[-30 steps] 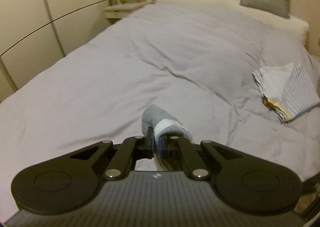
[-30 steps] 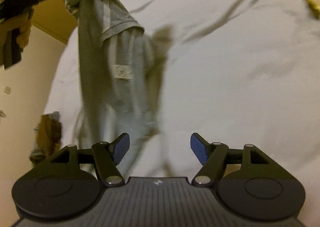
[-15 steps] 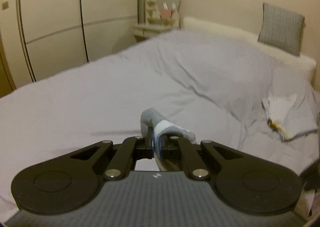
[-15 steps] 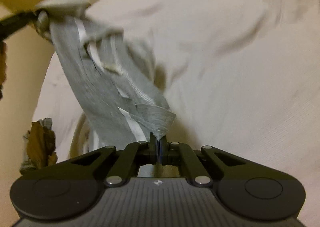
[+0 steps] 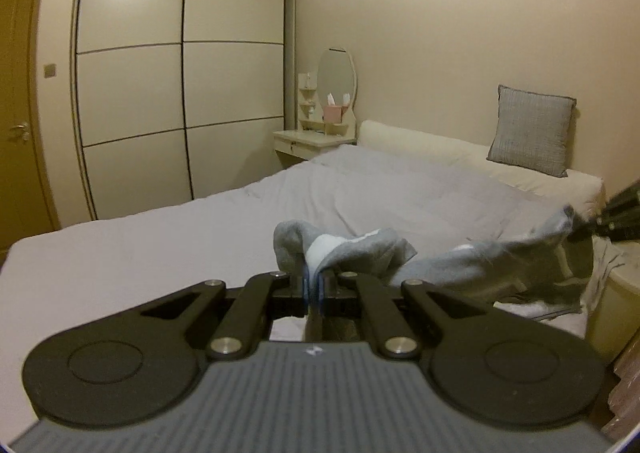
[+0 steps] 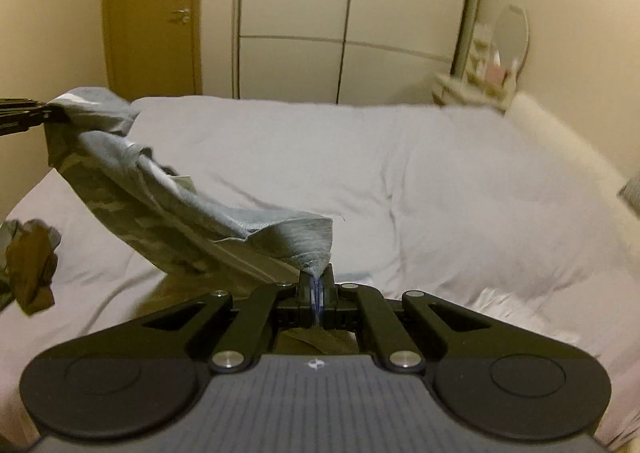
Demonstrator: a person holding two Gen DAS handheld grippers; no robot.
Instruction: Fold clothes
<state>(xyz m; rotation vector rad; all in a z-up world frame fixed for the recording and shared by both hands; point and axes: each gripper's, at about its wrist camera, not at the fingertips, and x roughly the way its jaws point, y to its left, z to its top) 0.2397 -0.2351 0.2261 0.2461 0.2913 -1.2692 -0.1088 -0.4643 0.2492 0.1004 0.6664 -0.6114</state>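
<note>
Two grippers hold one grey garment (image 6: 180, 209) up off the bed, one at each end. At the lower middle of the right wrist view, the right gripper (image 6: 317, 293) has its jaws pressed together on a corner of the cloth, which bunches just above the blue pads. From there the garment runs slack toward the upper left of that frame, white stripes and a small label showing along it, to the left gripper (image 6: 24, 117), which pokes in from the left edge with the other end pinched in it.

From the left wrist view the same thing reads the other way round: the left gripper (image 5: 313, 285) is clamped tight on a grey and white fold at the lower middle, and the cloth stretches to the right edge, where the right gripper (image 5: 600, 219) bites it (only its dark tip shows there).

Below hangs the wide bed (image 6: 400, 181) under a pale grey cover. A brown crumpled piece of clothing (image 6: 30, 265) lies on it at the left edge of the right view. A grey cushion (image 5: 530, 131) stands against the wall at the head of the bed, and a small dressing table with an oval mirror (image 5: 336, 77) sits beside the wardrobe doors (image 5: 180, 93).
</note>
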